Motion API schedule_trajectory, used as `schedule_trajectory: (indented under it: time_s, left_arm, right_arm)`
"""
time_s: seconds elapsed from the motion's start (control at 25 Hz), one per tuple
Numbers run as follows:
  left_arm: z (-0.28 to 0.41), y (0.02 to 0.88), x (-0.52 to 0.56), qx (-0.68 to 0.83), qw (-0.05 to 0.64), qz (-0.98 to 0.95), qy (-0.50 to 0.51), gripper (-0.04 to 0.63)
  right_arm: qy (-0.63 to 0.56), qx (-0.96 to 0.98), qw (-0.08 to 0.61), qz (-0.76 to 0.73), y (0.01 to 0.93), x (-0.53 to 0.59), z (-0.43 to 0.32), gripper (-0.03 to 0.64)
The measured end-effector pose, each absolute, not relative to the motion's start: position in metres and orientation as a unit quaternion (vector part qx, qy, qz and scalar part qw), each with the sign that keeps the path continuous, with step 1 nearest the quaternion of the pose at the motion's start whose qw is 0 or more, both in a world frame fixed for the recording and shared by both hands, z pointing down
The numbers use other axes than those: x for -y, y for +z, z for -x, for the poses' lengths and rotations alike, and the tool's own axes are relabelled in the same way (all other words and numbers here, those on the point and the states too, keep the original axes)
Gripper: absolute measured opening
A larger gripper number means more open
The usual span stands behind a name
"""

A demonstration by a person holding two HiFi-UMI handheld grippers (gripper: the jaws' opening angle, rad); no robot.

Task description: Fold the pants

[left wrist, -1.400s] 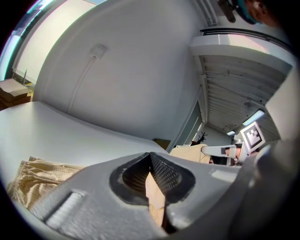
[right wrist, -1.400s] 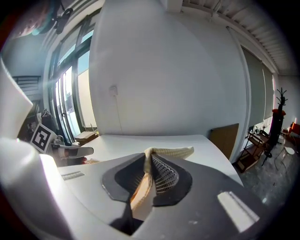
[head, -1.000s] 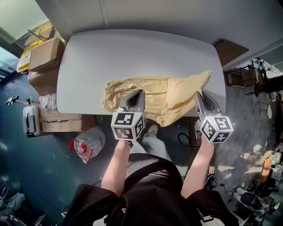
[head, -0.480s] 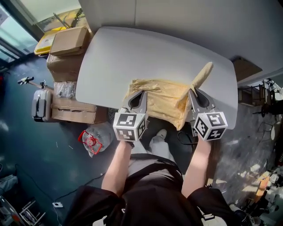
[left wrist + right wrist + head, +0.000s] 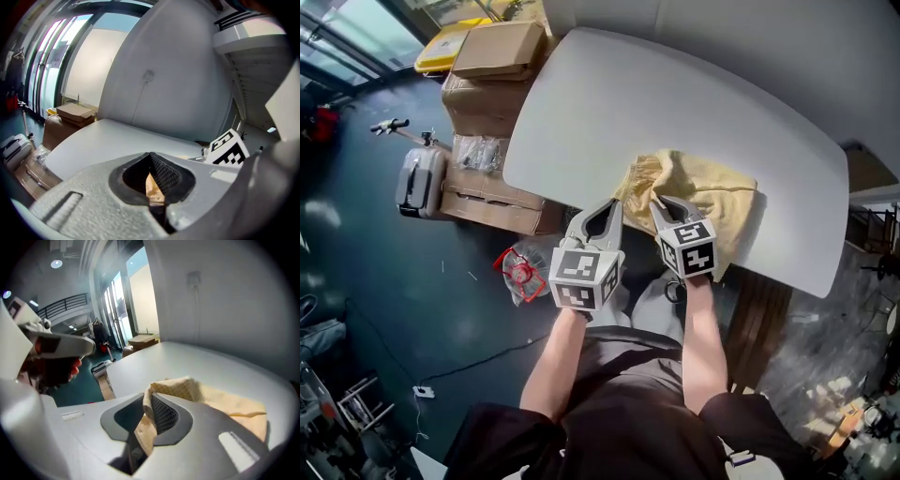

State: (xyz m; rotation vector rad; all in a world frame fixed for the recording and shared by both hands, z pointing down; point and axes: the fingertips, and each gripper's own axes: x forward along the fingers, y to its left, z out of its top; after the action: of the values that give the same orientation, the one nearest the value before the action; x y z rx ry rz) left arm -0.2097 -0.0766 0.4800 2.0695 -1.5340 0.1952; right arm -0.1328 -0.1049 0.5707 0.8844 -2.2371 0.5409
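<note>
The pale yellow pants (image 5: 712, 192) lie doubled over at the near edge of the white table (image 5: 609, 103). My left gripper (image 5: 612, 204) sits at their left end; in the left gripper view its jaws (image 5: 150, 157) are closed on a thin strip of the yellow cloth (image 5: 151, 185). Just to its right, my right gripper (image 5: 664, 202) rests on top of the folded cloth. In the right gripper view a fold of the pants (image 5: 225, 401) runs between that gripper's pads (image 5: 161, 416), and the jaws are opening a little with the cloth still between them.
Cardboard boxes (image 5: 497, 52) are stacked on the floor left of the table, with a grey suitcase (image 5: 420, 183) beside them. A water jug with a red handle (image 5: 525, 272) stands near the person's feet. A wooden piece (image 5: 759, 319) stands under the table's right side.
My right gripper has swung left and down with one end of the pants, laying it over the rest. The left gripper moved along the near edge, and the pants went from spread wide to doubled.
</note>
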Motion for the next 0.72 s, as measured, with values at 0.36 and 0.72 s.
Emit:
schedule_trajectory:
  time_s: [0.36, 0.72]
  left_arm:
    - [0.226, 0.516, 0.059, 0.57, 0.306, -0.757, 0.093, 0.005]
    - [0.203, 0.502, 0.078, 0.545, 0.289, -0.782, 0.088, 0.005]
  right_arm:
    - [0.302, 0.853, 0.323, -0.279, 0.629, 0.065, 0.171, 0.15]
    - [0.283, 0.879, 0.256, -0.285, 0.577, 0.077, 0.161, 0.126]
